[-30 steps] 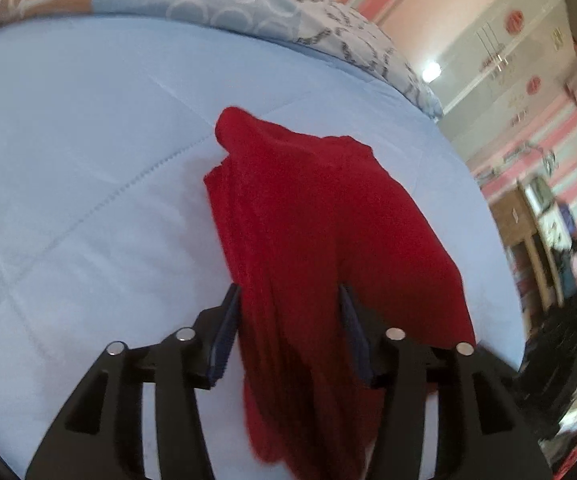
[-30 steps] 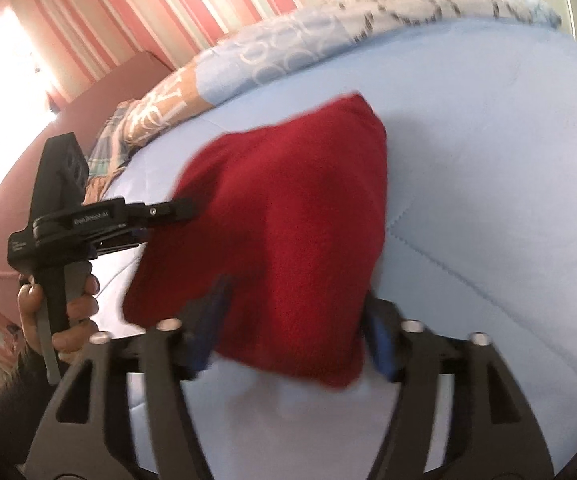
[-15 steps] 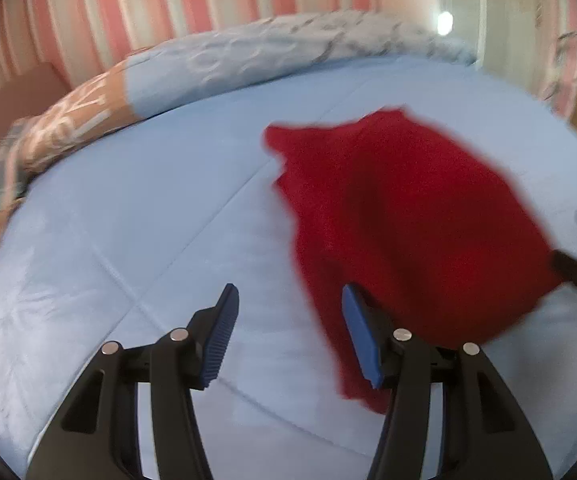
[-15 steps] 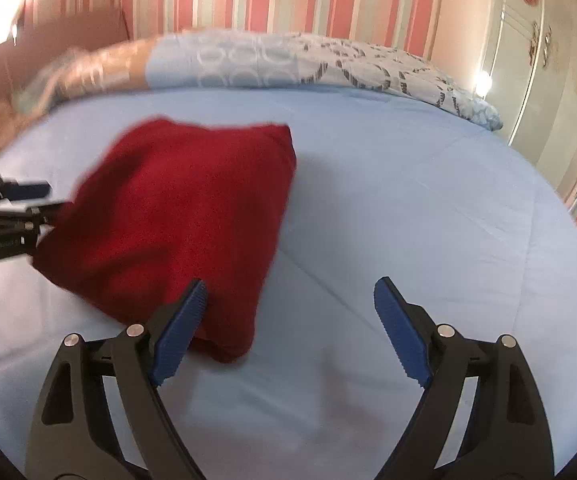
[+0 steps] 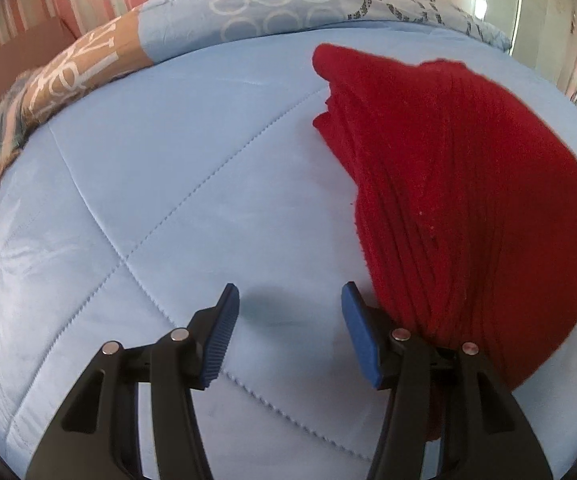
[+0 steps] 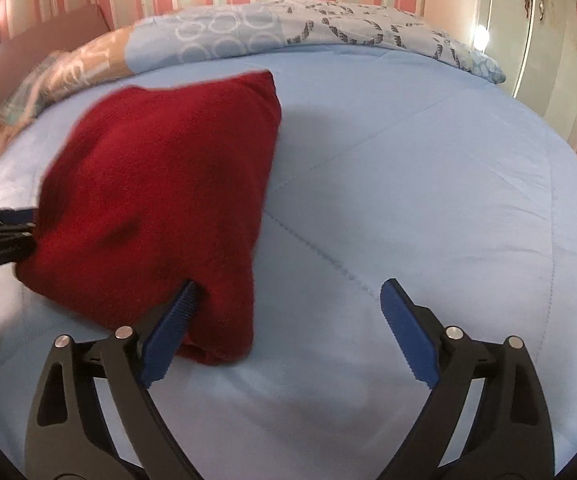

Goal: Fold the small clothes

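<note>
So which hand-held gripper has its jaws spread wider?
The right hand-held gripper: its jaws are opening, clearly wider than the left hand-held gripper, both empty.

Bright, even daylight; soft shadows on the bed (image 5: pixel 168 184); fisheye bending with dark corners; slight blur.

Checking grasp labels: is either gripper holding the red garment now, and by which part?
Nothing is held. The left gripper is open beside the red garment; the right gripper is opening, with the garment's near corner just inside one finger, unpinched.
</note>
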`<state>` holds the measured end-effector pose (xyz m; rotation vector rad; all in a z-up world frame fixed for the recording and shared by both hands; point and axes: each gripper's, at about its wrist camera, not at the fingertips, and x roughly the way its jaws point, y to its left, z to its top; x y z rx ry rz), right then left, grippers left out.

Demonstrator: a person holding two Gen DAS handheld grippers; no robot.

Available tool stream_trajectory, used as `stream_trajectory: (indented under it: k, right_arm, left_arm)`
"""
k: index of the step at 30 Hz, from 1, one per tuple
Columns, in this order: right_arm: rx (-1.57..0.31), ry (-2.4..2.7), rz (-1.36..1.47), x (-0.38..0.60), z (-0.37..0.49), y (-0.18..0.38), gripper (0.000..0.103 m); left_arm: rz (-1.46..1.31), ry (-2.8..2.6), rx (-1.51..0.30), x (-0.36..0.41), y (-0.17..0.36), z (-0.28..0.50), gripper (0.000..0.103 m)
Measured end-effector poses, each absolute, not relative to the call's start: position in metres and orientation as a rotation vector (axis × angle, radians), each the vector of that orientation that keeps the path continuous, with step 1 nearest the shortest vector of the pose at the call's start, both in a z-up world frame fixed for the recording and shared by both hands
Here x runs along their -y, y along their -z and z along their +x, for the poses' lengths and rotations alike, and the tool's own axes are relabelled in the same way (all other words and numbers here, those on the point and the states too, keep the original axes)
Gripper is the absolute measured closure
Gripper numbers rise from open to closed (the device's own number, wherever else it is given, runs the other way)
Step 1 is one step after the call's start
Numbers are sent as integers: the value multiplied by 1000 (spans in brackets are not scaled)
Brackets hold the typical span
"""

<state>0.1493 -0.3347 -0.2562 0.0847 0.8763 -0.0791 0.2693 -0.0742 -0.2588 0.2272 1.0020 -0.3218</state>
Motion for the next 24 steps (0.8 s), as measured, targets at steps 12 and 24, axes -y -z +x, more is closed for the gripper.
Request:
stream_trajectory:
  k: [12,24]
  right_arm:
    - [-665,-126,296,273,90,168,3]
    - [-674,-26,233,207,49,152,3]
  left_arm:
    - [101,273,-826,19,155,177,14]
    - [165,122,-723,-17,119,98,2]
